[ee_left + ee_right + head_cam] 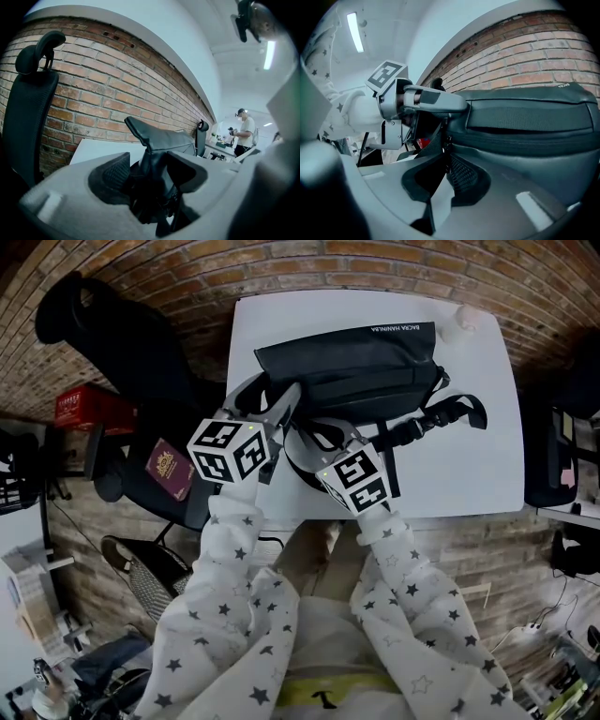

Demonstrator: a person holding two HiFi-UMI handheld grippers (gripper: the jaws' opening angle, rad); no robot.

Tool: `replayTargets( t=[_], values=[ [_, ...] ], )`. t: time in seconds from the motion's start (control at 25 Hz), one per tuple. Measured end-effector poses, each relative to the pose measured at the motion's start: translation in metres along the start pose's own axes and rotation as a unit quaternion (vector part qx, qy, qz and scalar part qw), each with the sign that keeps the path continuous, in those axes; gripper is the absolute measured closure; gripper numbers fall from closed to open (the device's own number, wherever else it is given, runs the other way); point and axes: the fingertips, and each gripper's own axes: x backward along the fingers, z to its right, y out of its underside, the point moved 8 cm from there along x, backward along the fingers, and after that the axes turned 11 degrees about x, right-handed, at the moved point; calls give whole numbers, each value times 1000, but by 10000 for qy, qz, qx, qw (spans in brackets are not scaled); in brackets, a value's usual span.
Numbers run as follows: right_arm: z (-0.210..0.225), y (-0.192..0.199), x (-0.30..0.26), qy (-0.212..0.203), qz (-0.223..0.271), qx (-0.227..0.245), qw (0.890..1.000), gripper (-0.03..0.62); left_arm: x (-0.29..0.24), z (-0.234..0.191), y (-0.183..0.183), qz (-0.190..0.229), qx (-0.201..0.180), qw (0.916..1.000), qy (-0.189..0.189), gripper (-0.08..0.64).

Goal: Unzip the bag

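Brickwork runs along the far side of the room, and a black office chair stands against it at the far left. A red box sits beside the chair, and a maroon booklet lies on its seat. Next comes the white table, pushed up to the wall.

The left gripper reaches in over the table's near left part. In the left gripper view its jaws are clamped on a bunched fold of black fabric at the end of the bag, which rises in a peak above them. The same view shows the white tabletop behind it, and a person standing far off down the room.

The bag lies across the middle of the table, its long side parallel to the wall. The right gripper meets its near left end just beside the left one. Its jaws are drawn almost together on a thin dark piece where the zip line comes down. I cannot tell whether that piece is the puller.

A black strap trails off the bag to the right over bare tabletop. A small pale object sits at the far right corner.
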Motion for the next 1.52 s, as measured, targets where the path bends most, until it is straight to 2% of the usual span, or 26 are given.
replayTargets(
  t=[0.56,0.84,1.12,1.52],
  values=[
    [4,-3,6,-158,7,52,9999,575,0,-1,0,12,11,10000,21,333],
    [12,-3,12,-336,-240,167,9990,577,0,3,1,-14,-205,9998,-7,394],
    [26,1,20,-506,-361,295,9976,577,-4,8,7,-8,-280,9996,-54,407],
    [39,1,23,-505,-515,436,9964,577,-5,6,8,17,-280,9995,-113,411]
  ],
)
